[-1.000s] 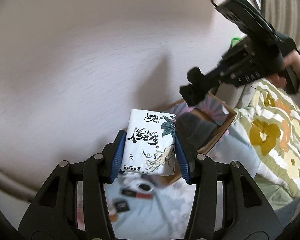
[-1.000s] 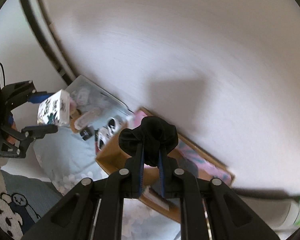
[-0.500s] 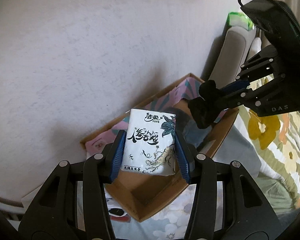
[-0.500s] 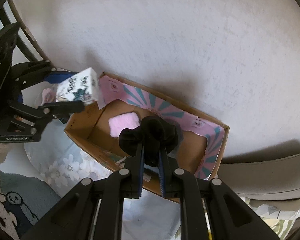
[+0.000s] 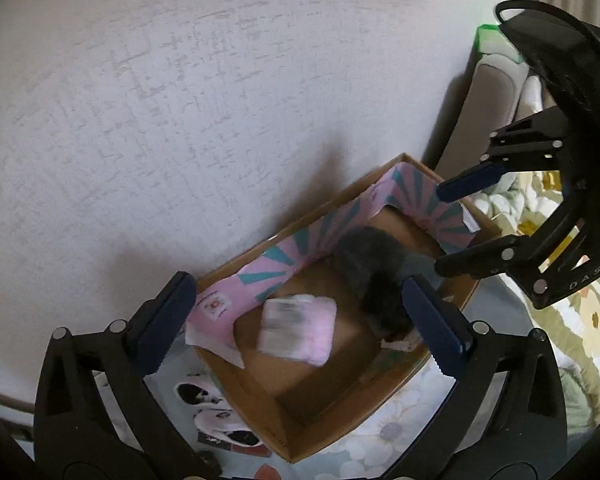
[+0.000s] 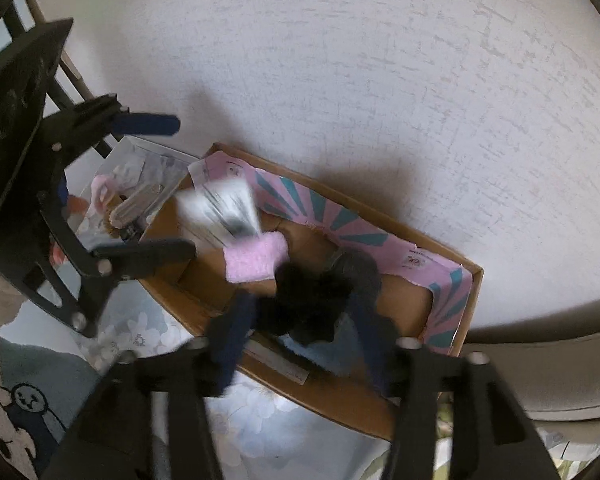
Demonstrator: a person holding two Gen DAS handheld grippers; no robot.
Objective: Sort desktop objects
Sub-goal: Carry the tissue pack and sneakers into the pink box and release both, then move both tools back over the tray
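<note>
Left wrist view: your left gripper (image 5: 300, 312) hangs over the cardboard box (image 5: 380, 408), jaws opening and spread wide, nothing pressed between the pads. The tissue pack (image 5: 296, 330), motion-blurred, is below them inside the box, clear of both fingers, over a pink item. A dark fuzzy object (image 5: 374, 268) lies toward the box's far end by the pink-and-teal flap (image 5: 284, 268). Your right gripper (image 5: 448, 228) enters from the right above that end, jaws apart.

Right wrist view: your right gripper (image 6: 300, 320) is blurred, jaws opening; the dark fuzzy object (image 6: 320, 300) sits between the fingers, but you cannot tell whether either pad touches it. The tissue pack (image 6: 224, 208) is a blur at the box's left end, just above the pink item (image 6: 256, 260). The left gripper (image 6: 180, 184) is released beside it. The box (image 6: 340, 404) stands against the white wall (image 6: 340, 80).
</note>
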